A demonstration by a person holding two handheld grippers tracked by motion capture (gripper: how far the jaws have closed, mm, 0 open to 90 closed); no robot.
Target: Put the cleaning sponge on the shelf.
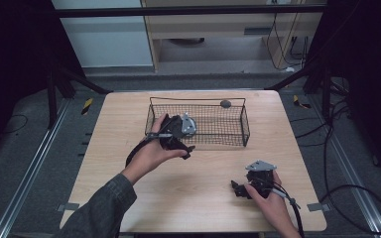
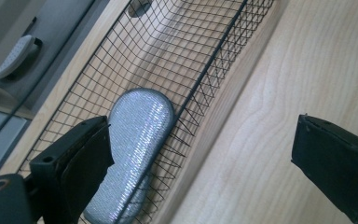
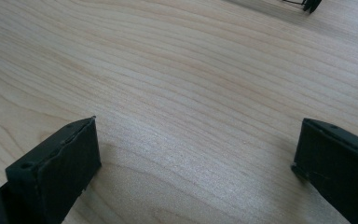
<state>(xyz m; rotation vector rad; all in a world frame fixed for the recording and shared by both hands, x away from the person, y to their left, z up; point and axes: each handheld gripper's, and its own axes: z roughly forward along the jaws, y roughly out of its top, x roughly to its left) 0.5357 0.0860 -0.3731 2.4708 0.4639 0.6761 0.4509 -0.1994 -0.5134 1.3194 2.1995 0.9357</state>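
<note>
A black wire basket [image 1: 245, 124] stands on the far middle of the wooden table [image 1: 198, 198]. In the left gripper view a flat, oblong silver glittery pad [image 2: 140, 135] lies inside the basket [image 2: 214, 60] against its near wall. My left gripper [image 1: 178, 136] hangs at the basket's front left corner, open wide [image 2: 200, 135]. One jaw is over the basket beside the pad, the other outside over the table. My right gripper [image 1: 240, 190] rests low at the table's front right, open [image 3: 196, 140] over bare wood with nothing between its jaws.
A small dark grey round thing [image 1: 224, 103] sits at the basket's back rim. A corner of the basket [image 3: 307, 4] shows at the top of the right gripper view. Cables [image 1: 347, 188] lie on the floor to the right of the table.
</note>
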